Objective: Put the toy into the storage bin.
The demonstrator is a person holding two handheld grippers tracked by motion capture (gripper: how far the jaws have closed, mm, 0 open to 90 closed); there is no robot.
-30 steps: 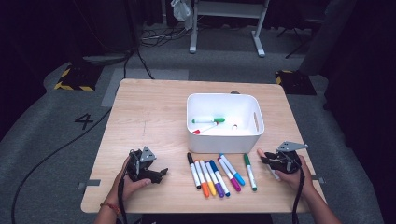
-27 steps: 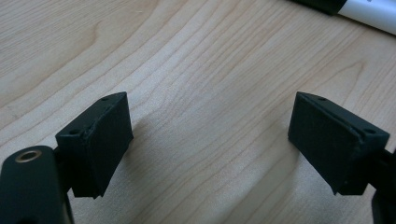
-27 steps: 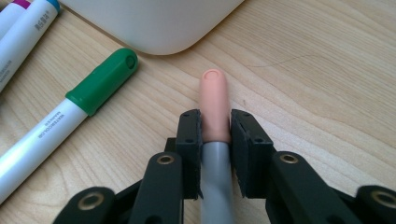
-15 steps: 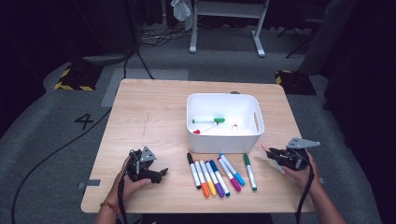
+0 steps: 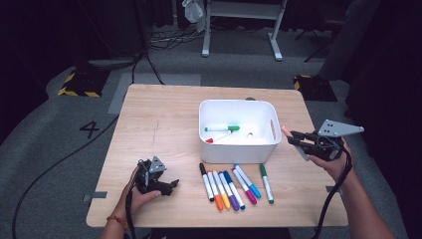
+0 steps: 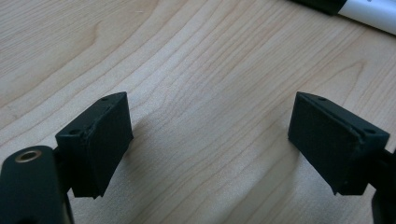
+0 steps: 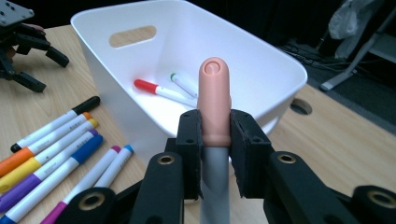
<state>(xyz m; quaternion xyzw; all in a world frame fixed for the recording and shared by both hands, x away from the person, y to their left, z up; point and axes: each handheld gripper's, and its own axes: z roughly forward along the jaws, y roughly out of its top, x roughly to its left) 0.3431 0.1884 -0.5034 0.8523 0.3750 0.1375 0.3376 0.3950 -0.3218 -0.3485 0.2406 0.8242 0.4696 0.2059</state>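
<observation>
Currently the left gripper (image 5: 158,181) is resting on the tabletop (image 5: 164,119) at about 7 o'clock, its jaws standing wide apart with only bare wood between them; in my reading it is parked so as not to crowd the marker row. The row of markers (image 5: 234,181) is lying just in front of the white bin (image 5: 238,155), at roughly 6 o'clock of it, each barrel running near-far with a slight fan, probably laid out so that each can be taken singly. Inside the bin a green-capped marker (image 5: 222,128) and a red-capped marker (image 5: 218,137) are lying roughly crosswise on the floor.

At 3 o'clock of the bin the right gripper (image 5: 293,138) is hanging above the tabletop, its jaws clamped on a peach-capped marker (image 7: 215,100). The grip is sitting at the joint of cap and grey barrel, likely to keep the marker from swinging. The marker's long axis is running along the gripper's own line, cap end pointing toward the bin's right wall, which suggests a drop into the bin is being set up.
</observation>
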